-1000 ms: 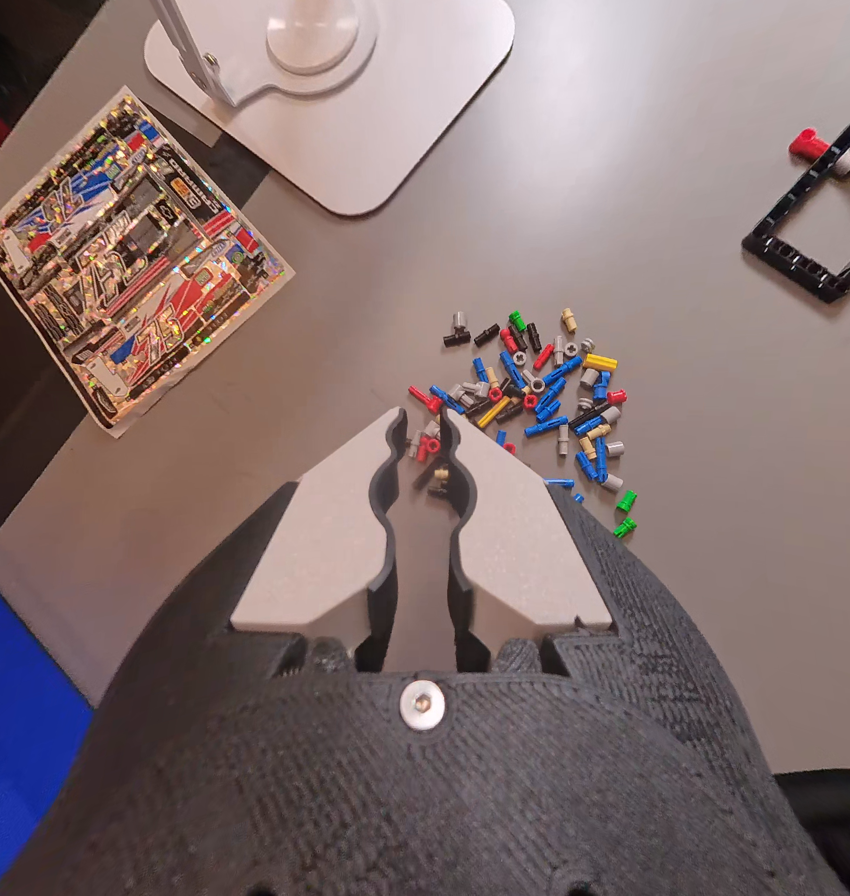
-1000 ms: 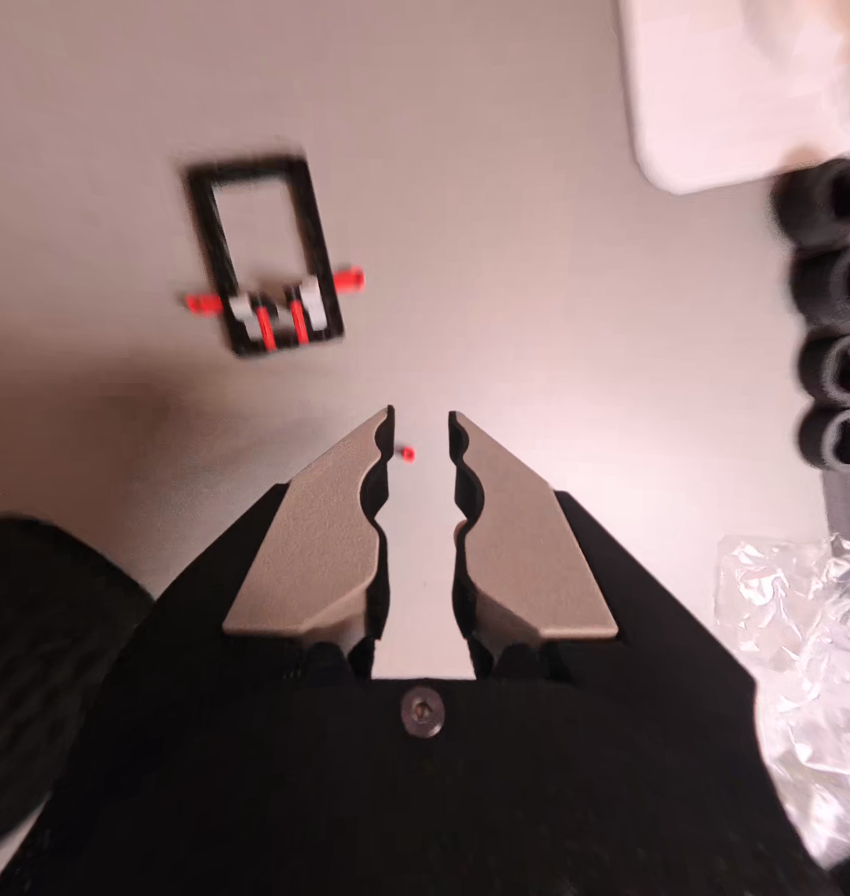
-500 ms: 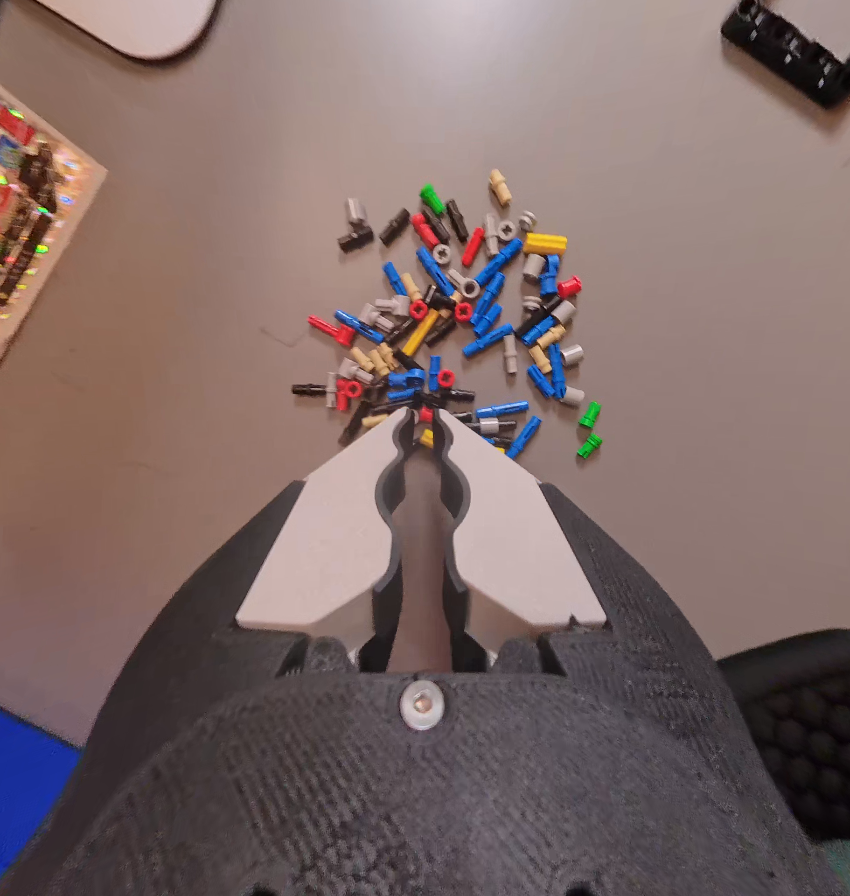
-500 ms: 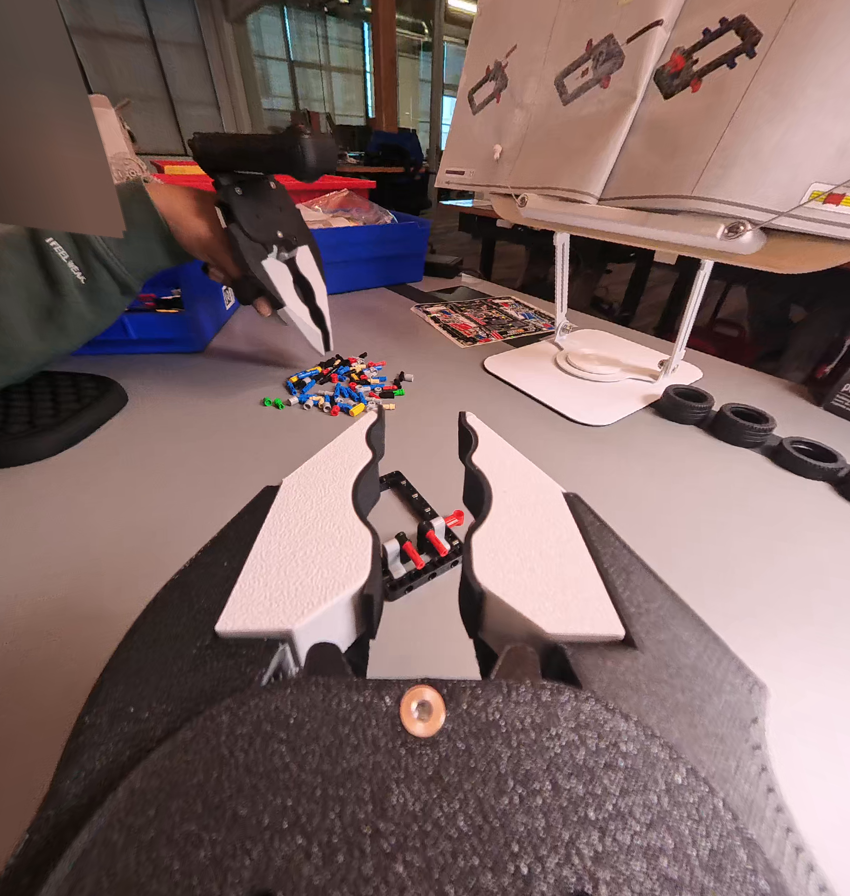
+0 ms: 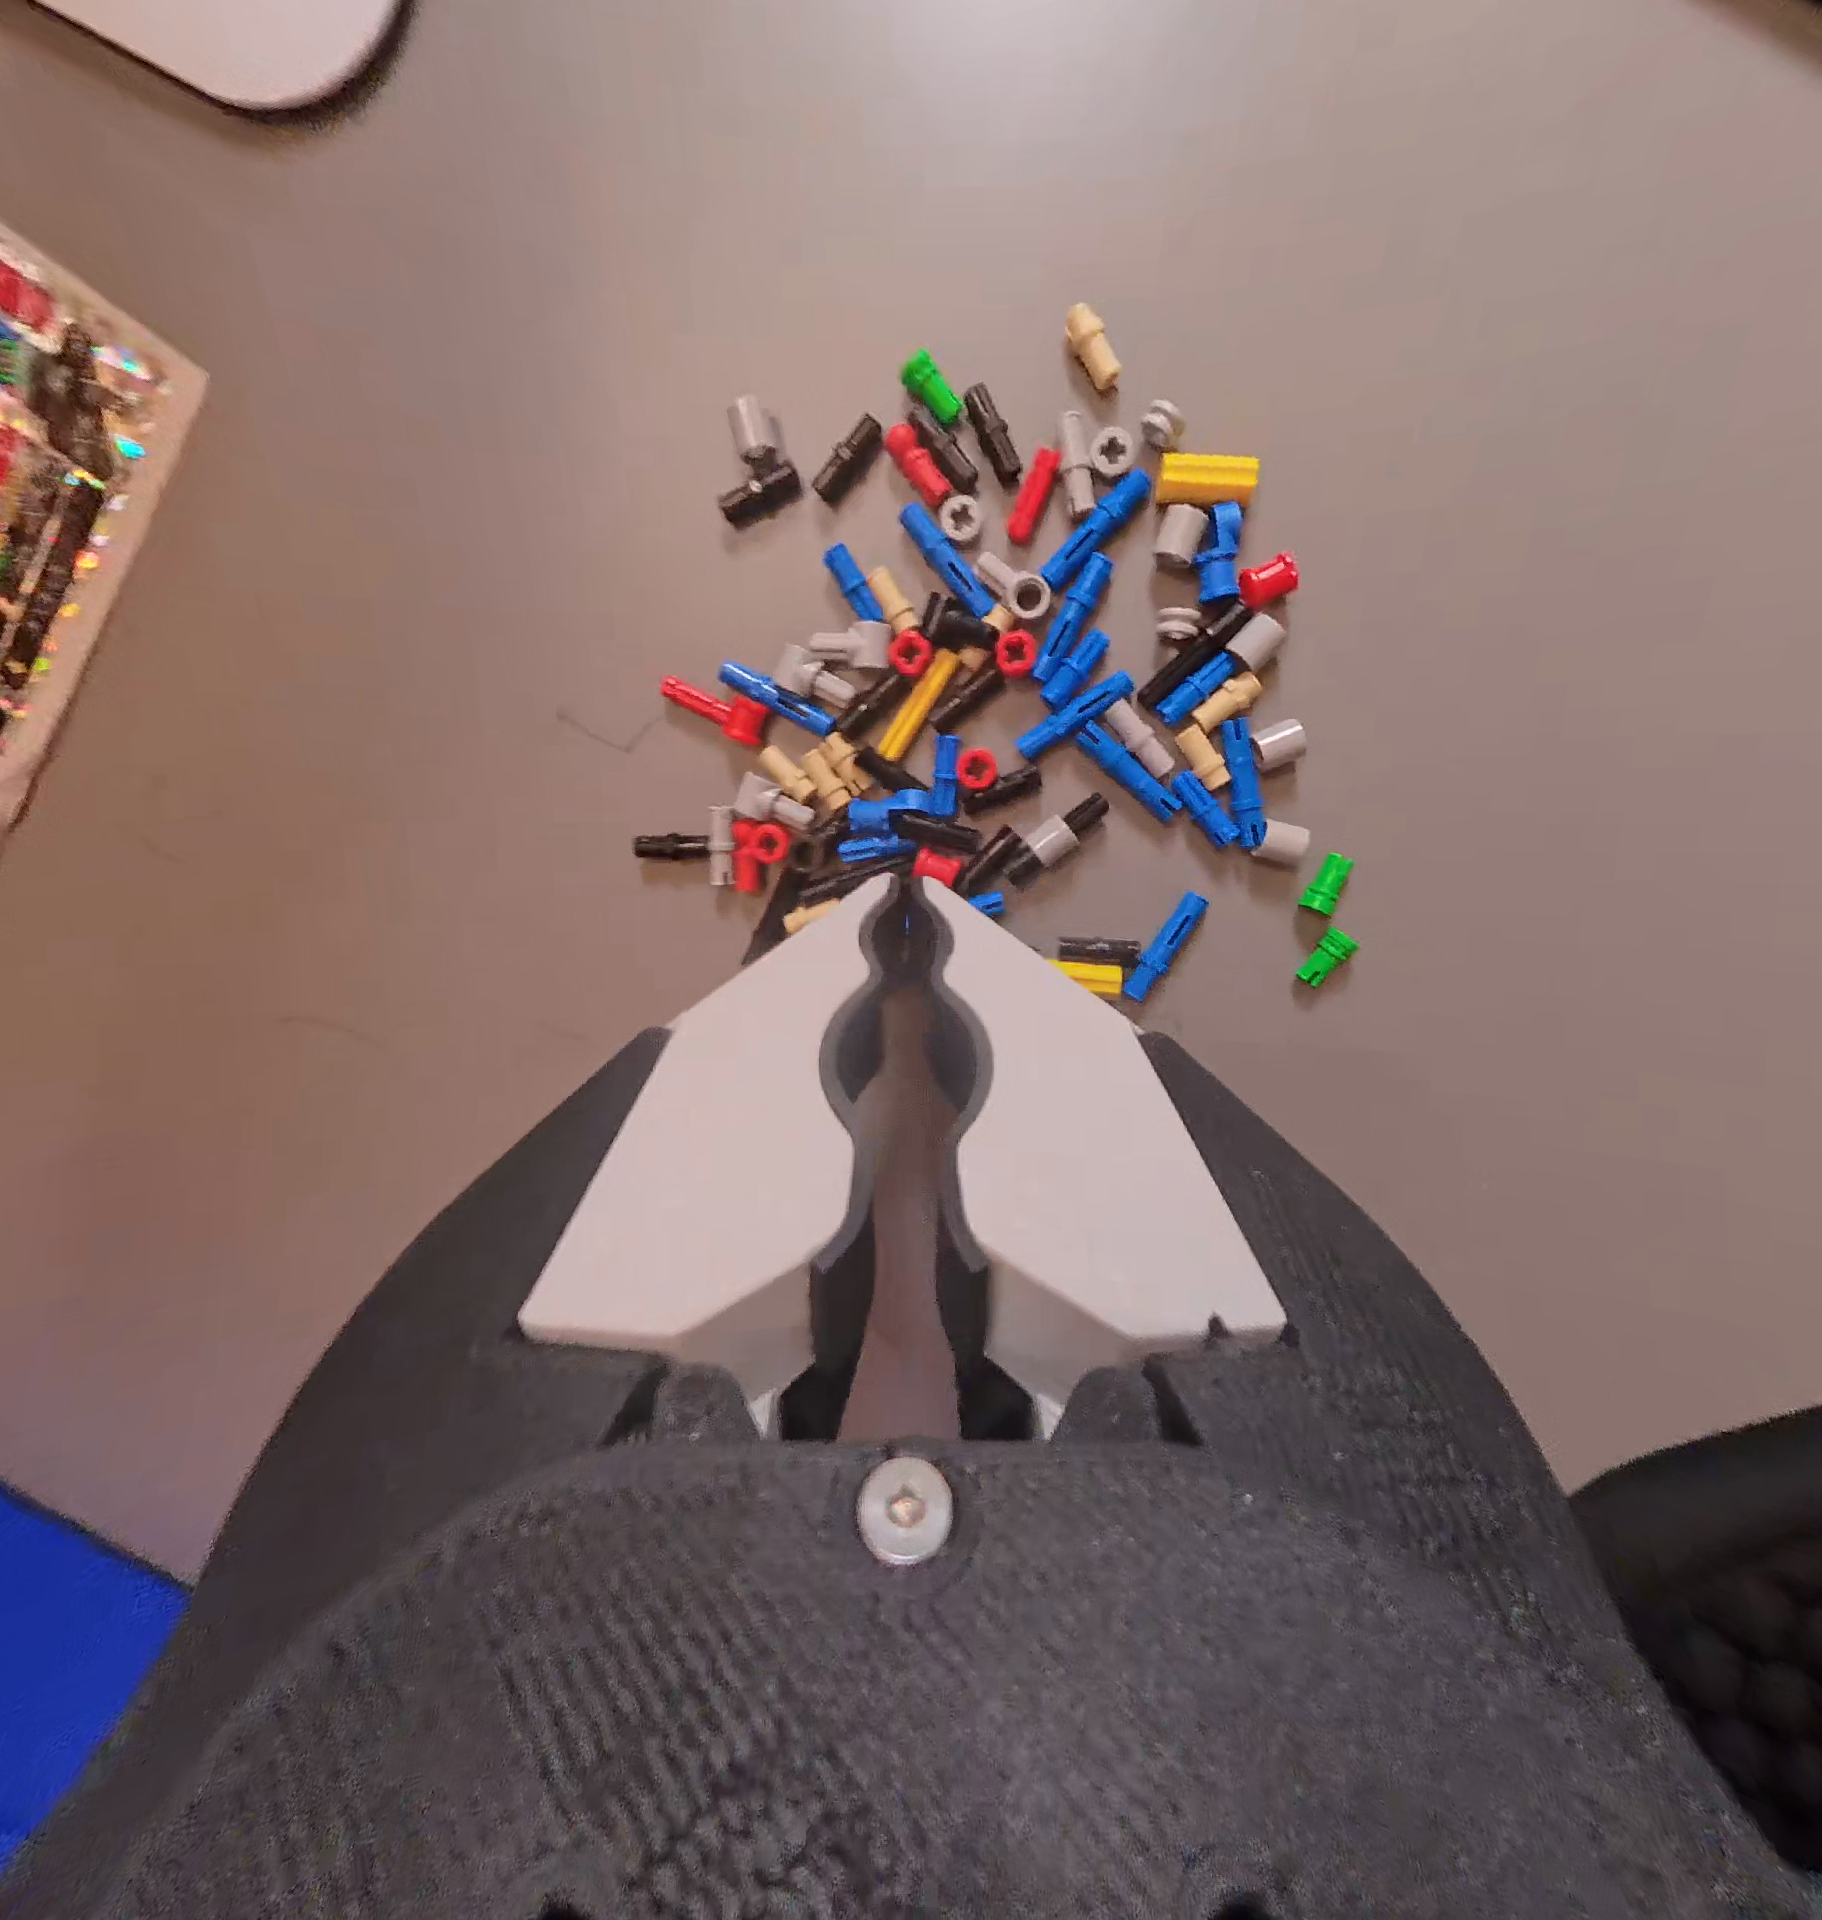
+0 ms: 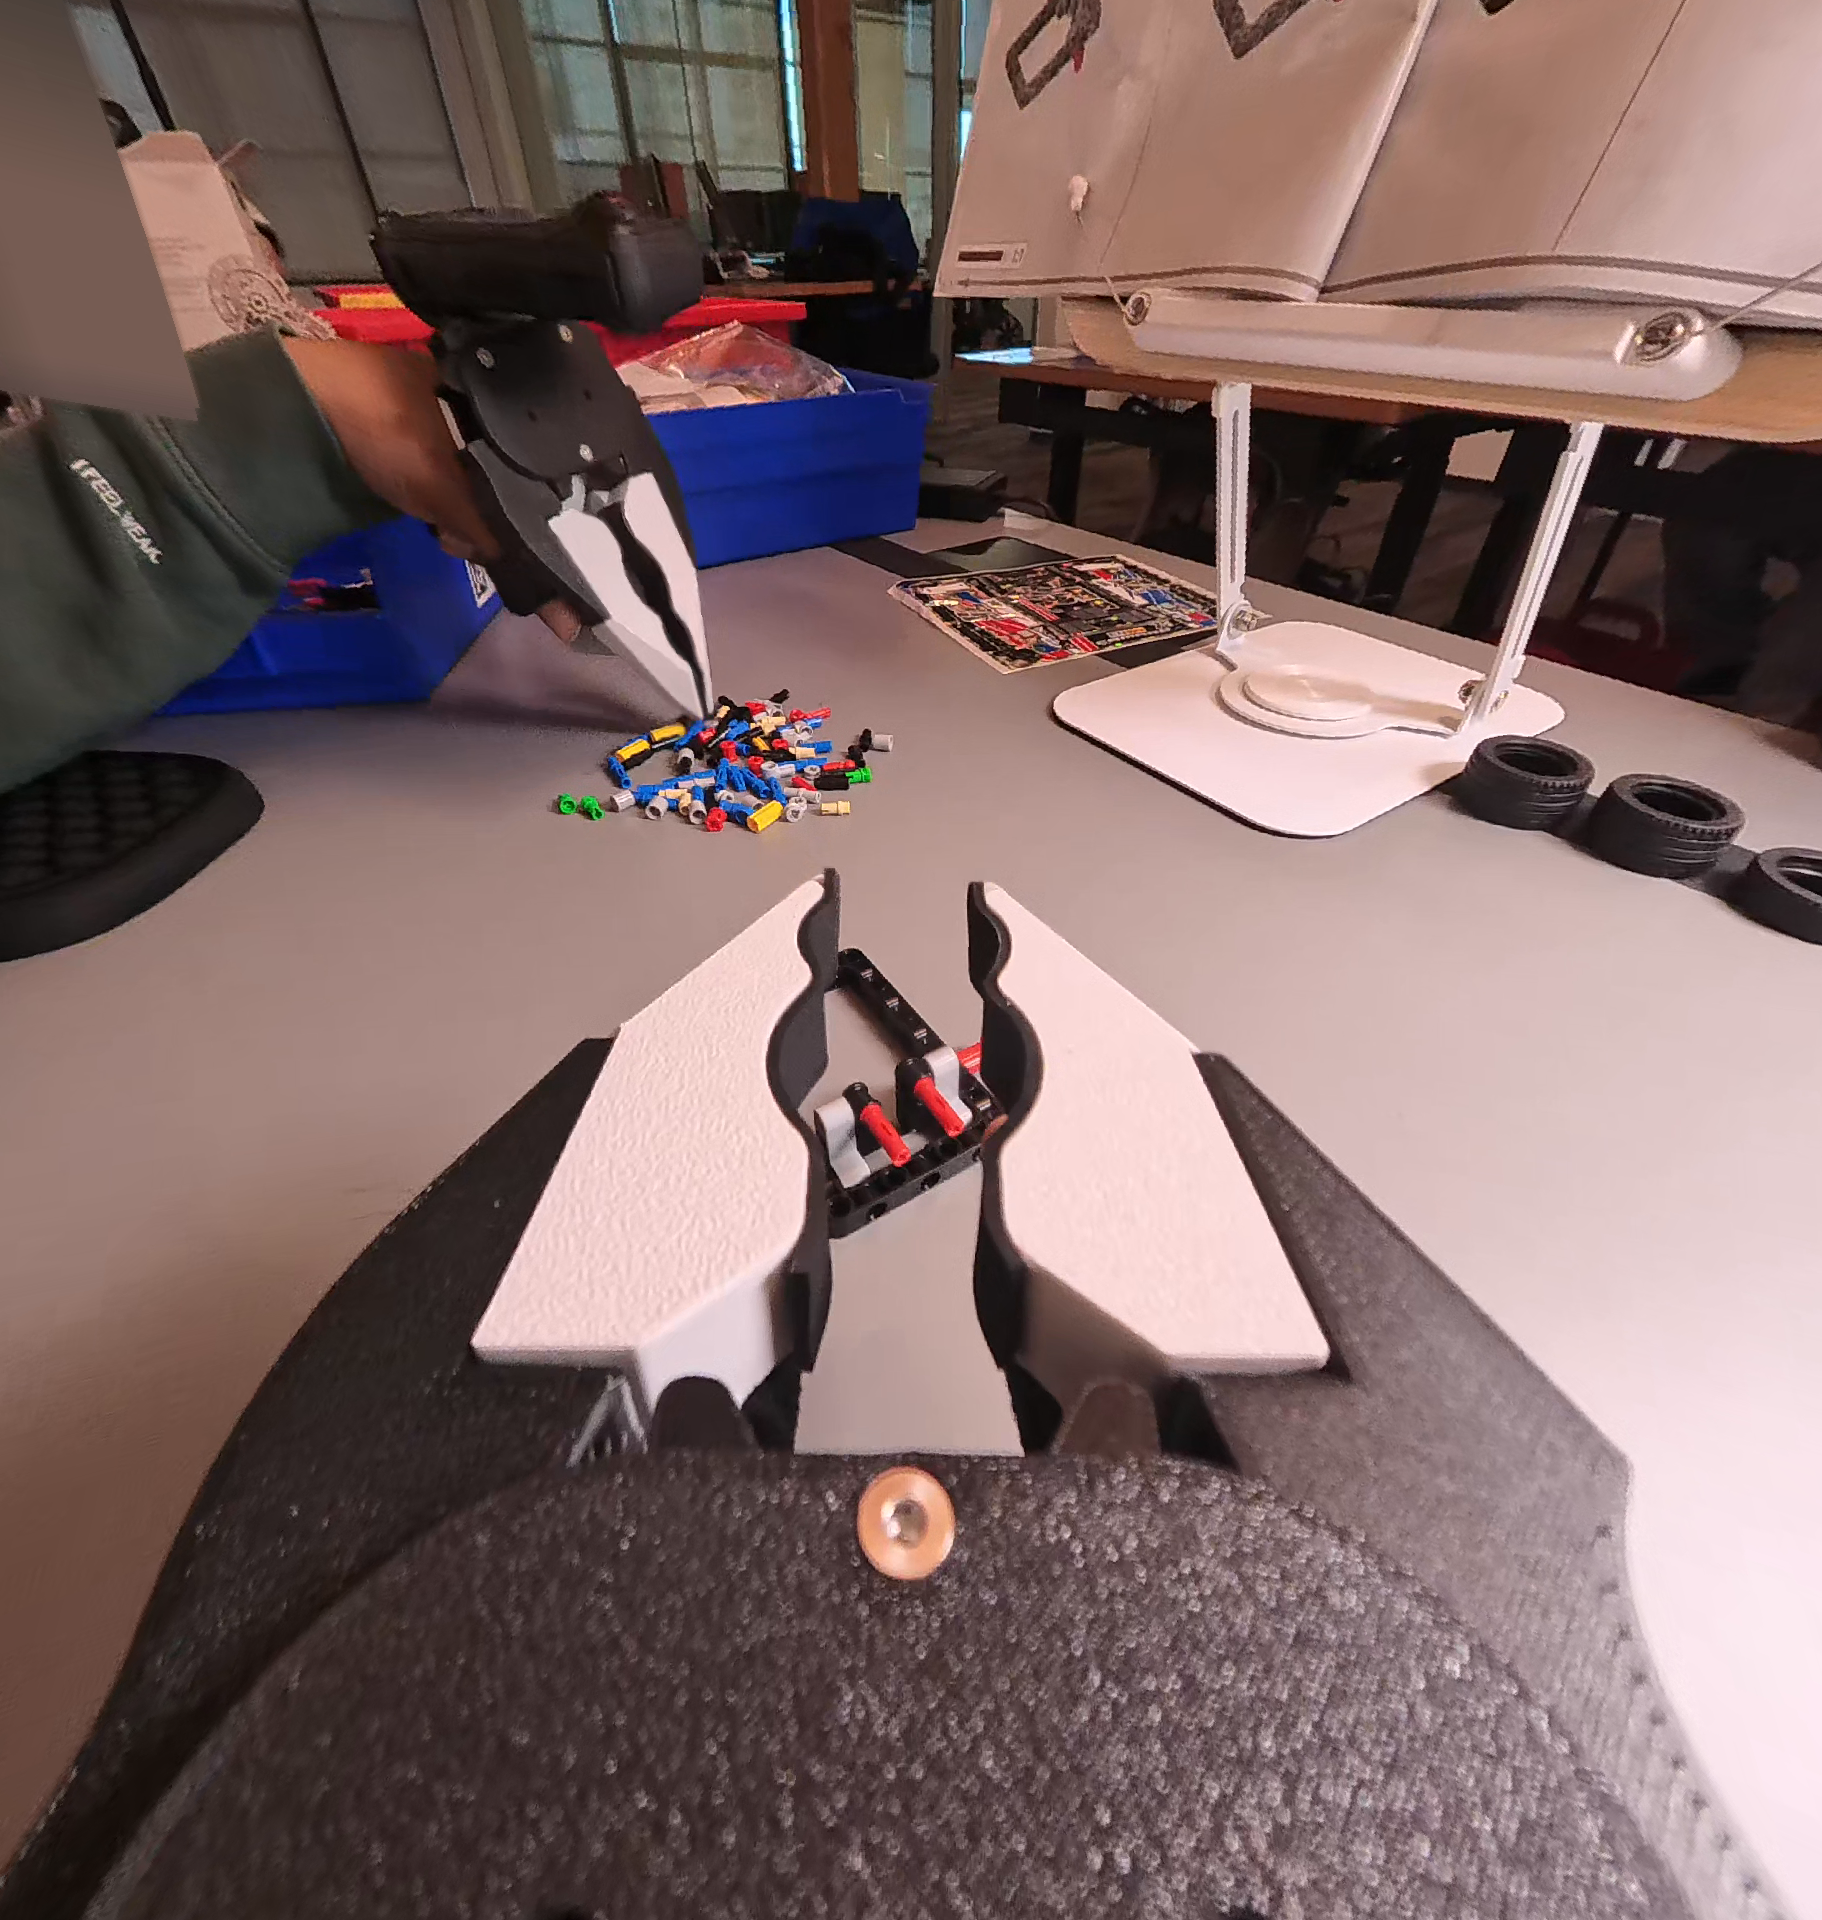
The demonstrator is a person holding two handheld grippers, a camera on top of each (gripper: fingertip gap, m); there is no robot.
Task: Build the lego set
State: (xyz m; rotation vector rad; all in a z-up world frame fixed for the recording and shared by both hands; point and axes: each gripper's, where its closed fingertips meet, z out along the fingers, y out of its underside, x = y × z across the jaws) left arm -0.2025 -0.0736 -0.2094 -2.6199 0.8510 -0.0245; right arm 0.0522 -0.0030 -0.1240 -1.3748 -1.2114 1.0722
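Note:
A pile of small Lego pins and connectors (image 5: 1000, 665) in blue, black, red, grey, tan, yellow and green lies on the grey table. My left gripper (image 5: 908, 891) points down at the pile's near edge, its tips pinched together on what looks like a small black pin. It also shows in the right wrist view (image 6: 697, 707) at the pile (image 6: 730, 769). My right gripper (image 6: 902, 894) is open, low over the table. A black rectangular frame (image 6: 891, 1132) with red pins and grey connectors lies between its fingers, not gripped.
A white book stand (image 6: 1302, 727) holds the open instruction booklet (image 6: 1302, 135) at the back right. A sticker sheet (image 6: 1052, 613) lies beside it and shows at the left wrist view's left edge (image 5: 24, 540). Black tyres (image 6: 1665, 821) lie right. Blue bins (image 6: 782, 457) and a black pad (image 6: 76, 842) lie left. Spacing between my two grippers at the tips: around 30 cm.
My left gripper has closed its tips at the near edge of the pile. My right gripper has moved closer, so the black frame sits deeper between its open fingers.

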